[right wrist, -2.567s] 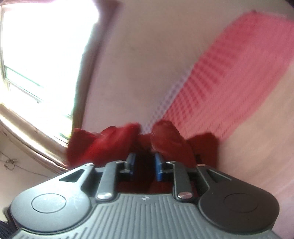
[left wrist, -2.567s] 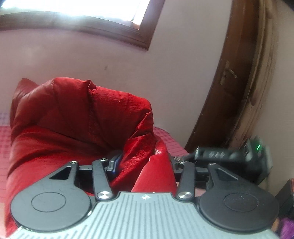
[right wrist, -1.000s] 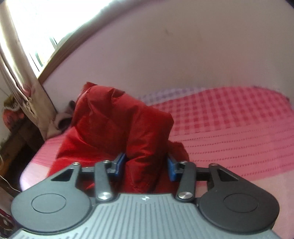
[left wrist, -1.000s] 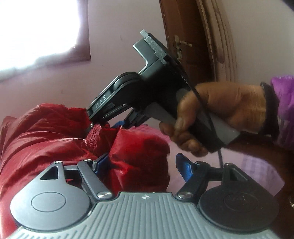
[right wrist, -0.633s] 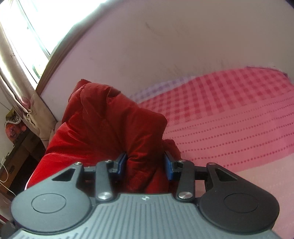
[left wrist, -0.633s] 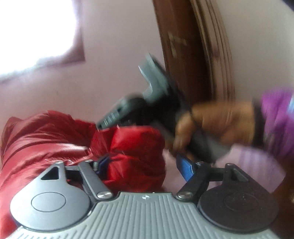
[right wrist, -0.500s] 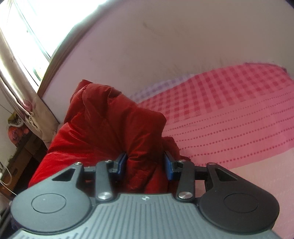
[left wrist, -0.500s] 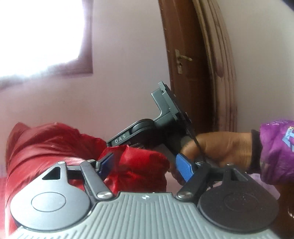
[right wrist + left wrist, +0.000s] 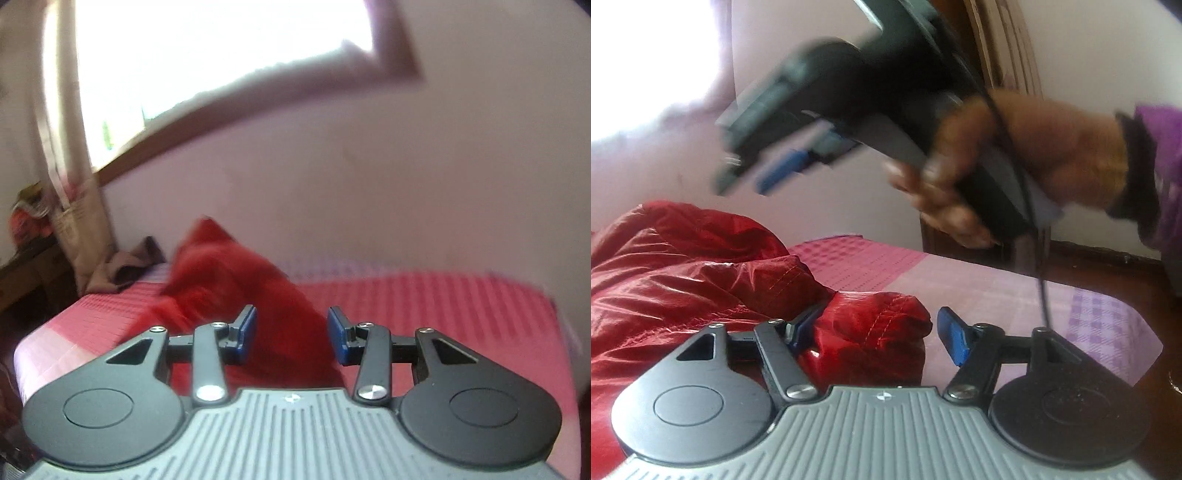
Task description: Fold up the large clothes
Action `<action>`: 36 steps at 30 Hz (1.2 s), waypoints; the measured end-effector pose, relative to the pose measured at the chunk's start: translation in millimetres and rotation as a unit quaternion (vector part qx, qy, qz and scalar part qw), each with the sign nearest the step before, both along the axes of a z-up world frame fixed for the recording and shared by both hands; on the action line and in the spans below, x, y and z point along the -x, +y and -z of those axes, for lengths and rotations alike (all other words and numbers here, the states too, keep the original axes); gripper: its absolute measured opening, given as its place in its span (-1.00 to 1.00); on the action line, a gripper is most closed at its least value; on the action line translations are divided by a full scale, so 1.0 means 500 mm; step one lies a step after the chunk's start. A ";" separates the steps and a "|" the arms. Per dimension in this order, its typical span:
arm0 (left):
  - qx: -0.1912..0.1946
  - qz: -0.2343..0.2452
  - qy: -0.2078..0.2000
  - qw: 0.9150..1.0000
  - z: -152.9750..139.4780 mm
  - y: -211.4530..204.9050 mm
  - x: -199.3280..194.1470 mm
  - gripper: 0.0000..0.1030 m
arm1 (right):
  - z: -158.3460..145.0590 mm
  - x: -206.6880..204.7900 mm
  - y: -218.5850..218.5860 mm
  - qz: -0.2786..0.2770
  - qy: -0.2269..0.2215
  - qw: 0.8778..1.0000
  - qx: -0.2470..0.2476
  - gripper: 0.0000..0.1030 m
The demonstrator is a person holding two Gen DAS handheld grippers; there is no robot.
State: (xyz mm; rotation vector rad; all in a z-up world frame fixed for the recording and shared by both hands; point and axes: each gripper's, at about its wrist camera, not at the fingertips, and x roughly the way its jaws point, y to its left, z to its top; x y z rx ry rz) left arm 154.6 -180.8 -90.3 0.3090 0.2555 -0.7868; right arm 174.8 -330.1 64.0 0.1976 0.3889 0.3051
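Observation:
A shiny red padded jacket (image 9: 687, 280) lies in a heap on the pink checked bed (image 9: 1015, 295). My left gripper (image 9: 875, 332) is open; a fold of the jacket rests between its blue pads, touching the left one. My right gripper (image 9: 291, 332) is open and empty, raised above the jacket (image 9: 236, 280). In the left wrist view the right gripper (image 9: 775, 170) is blurred in the air above the jacket, held by a hand with a purple sleeve.
A wall and a bright window (image 9: 207, 55) stand behind the bed. A brown wooden door (image 9: 1001, 44) is at the right. A brown cloth (image 9: 125, 266) lies at the bed's far left corner beside a curtain (image 9: 66, 155).
My right gripper has opened, let go of the jacket and lifted away upward. My left gripper stays open with the jacket fold lower, resting on the bed.

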 end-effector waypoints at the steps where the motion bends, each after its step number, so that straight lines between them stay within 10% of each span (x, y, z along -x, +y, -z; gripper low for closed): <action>1: -0.001 0.000 -0.001 1.000 0.000 -0.001 -0.001 0.33 | -0.007 -0.009 0.022 -0.010 -0.004 1.000 0.016 -0.25; 10: -0.001 0.008 -0.003 1.000 0.020 -0.006 -0.001 0.43 | 0.070 -0.114 0.135 -0.051 0.060 0.976 0.204 -0.42; 27: 0.008 0.018 0.035 0.999 0.023 -0.006 -0.017 0.43 | 0.179 -0.134 0.090 -0.047 0.085 0.987 0.128 -0.46; 36: 0.012 0.022 0.034 0.999 0.000 0.008 0.009 0.45 | 0.158 -0.118 0.106 -0.032 0.075 0.983 0.166 -0.43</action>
